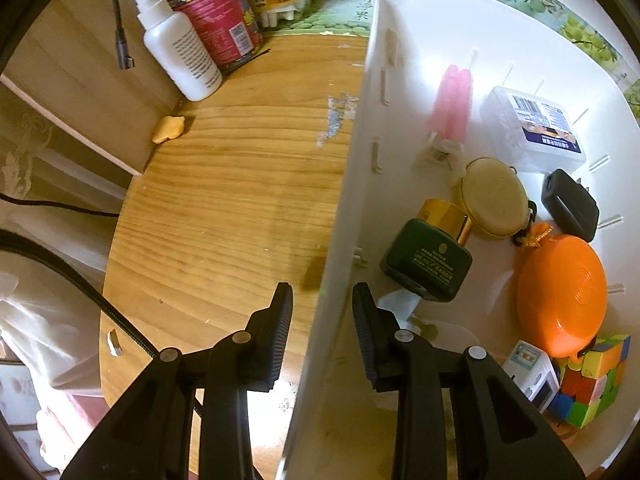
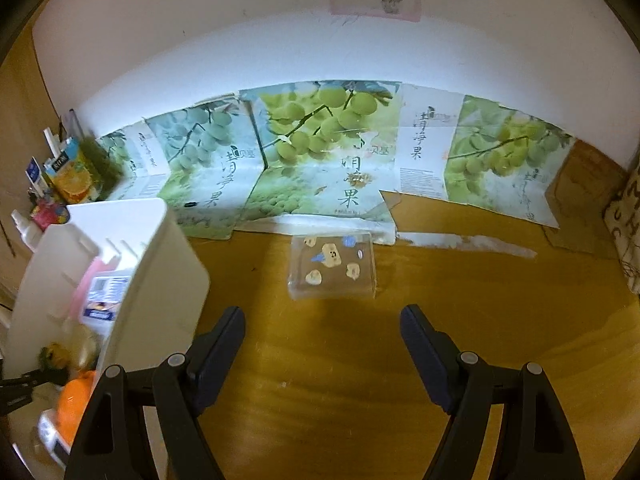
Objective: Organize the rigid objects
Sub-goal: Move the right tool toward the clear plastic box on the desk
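The left gripper has one finger on each side of the white bin's side wall; the fingers are spread and there is a gap next to each pad, so it is straddling the wall and not squeezing it; I think it is there to keep the bin from sliding, or to get ready to move it. The right gripper is spread wide with nothing in it; it hangs over bare wood in the middle of the table.

Just ahead of the right gripper, near the back edge of the table, lies a clear flat box with small yellow and blue bits on it; it is the only loose thing there, so I guess it is the next one to go in the bin; it lies flat and low, so the fingers would have to come down around its sides.

The bin stands at the left side of the table; most of the things are already inside it.

The left view looks down into the bin; there you can see a green jar with a gold lid, an orange round case, a color cube, a black plug, a pink thing and a clear box with a label. The right view shows only a little of these; but only it shows the clear flat box.
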Demonstrator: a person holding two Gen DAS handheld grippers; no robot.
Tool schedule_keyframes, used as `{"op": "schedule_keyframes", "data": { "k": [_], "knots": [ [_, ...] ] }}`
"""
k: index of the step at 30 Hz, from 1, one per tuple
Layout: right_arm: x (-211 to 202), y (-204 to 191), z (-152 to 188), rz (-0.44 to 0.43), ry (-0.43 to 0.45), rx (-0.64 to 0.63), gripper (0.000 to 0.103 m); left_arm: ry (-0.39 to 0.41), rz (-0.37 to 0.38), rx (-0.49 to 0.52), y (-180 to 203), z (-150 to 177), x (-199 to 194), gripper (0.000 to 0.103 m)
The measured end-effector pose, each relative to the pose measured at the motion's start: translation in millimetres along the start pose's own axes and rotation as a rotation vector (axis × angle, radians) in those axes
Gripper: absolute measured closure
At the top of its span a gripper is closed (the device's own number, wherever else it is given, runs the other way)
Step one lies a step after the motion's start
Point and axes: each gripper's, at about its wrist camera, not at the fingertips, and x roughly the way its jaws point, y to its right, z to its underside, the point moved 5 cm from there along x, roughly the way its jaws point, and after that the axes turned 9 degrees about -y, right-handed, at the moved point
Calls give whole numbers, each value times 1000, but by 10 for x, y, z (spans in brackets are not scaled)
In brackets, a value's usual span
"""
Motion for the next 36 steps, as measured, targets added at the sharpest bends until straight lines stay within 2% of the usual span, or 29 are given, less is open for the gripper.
{"op": "schedule_keyframes", "data": {
  "k": [11,18,20,21,24,25,31,36],
  "knots": [
    [237,-45,-103,46,117,-4,23,0,-42,6,28,16,8,69],
    [344,-74,-136,75,118,-4,23,-4,-44,-11,51,4,-1,69],
    [343,-81,-145,60,127,0,23,-6,-49,-15,55,-1,1,69],
    [357,-84,-147,58,123,-2,24,-8,-51,-18,58,8,3,69],
    [409,-73,-146,66,102,5,35,-10,-53,-20,58,23,5,69],
    [421,-68,-142,66,97,8,42,-11,-54,-21,59,22,5,69],
    [426,-54,-122,51,102,18,42,-17,-83,-10,98,33,0,69],
    [391,-71,-88,48,110,10,42,-10,-78,-11,155,73,-50,69]
  ]
}}
